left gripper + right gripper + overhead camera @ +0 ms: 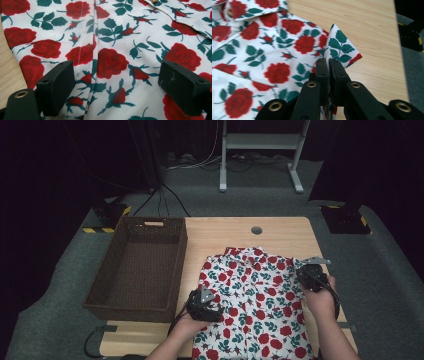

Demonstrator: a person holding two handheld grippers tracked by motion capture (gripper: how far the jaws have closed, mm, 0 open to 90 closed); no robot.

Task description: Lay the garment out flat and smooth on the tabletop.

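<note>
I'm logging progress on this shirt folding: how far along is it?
Done: the rose-print shirt lies spread flat on the table. In hand: the right hand-held gripper is shut on the shirt's right edge, with a corner of cloth lifted, while the left hand-held gripper stands open over the fabric near a crease. Left: the folds themselves, and probably placing it in the basket, which holds nothing yet.

A shirt (255, 300) lies spread on the table's (280, 232) right half, reaching its near edge. A wicker basket (139, 270) stands just beside the shirt's left, at the table's left edge, overhanging it.
</note>
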